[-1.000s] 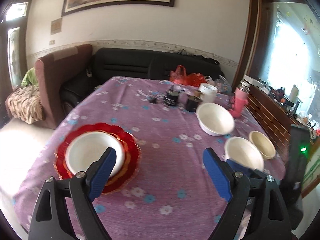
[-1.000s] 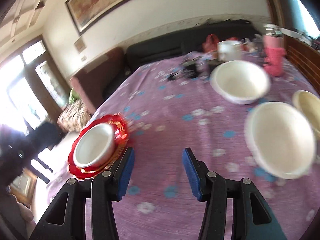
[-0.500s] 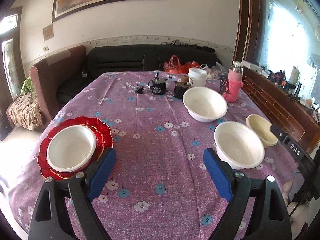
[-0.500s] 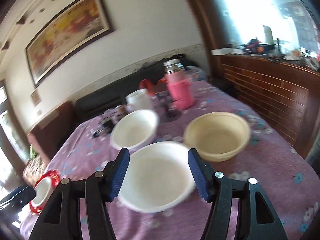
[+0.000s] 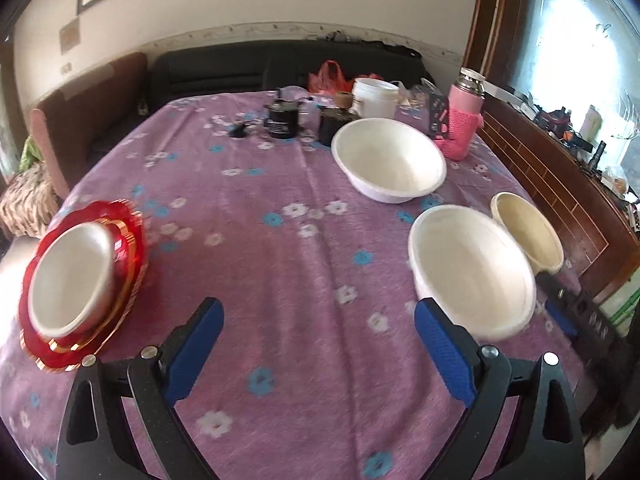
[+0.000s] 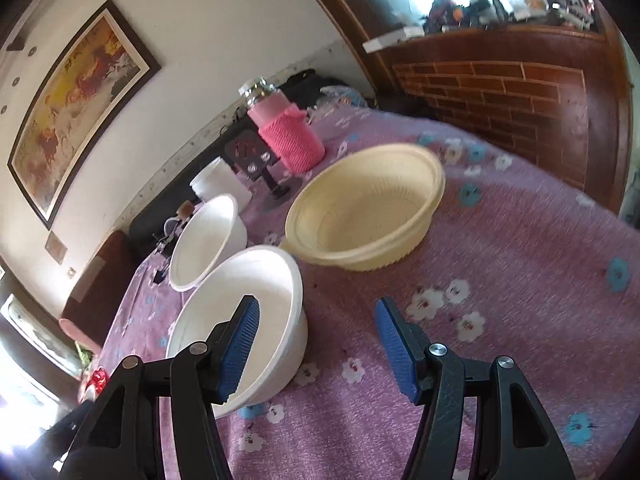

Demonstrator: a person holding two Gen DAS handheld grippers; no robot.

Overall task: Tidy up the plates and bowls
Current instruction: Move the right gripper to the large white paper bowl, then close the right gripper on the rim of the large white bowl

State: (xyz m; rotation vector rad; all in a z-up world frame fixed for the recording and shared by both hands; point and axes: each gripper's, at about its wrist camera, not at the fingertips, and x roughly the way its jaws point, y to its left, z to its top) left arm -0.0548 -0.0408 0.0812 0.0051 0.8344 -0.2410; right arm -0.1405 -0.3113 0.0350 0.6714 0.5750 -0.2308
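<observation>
On the purple flowered tablecloth, a near white bowl is straddled by the spread right gripper, nothing pinched. Its rim is best caught squarely before closing. Nothing lies between the left gripper jaws, which are opening.

Three white bowls and one cream bowl are on the table. One red plate sits there. There is one pink bottle.

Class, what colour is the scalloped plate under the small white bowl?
The scalloped plate is red with gold trim, shown best in the left wrist view.
</observation>
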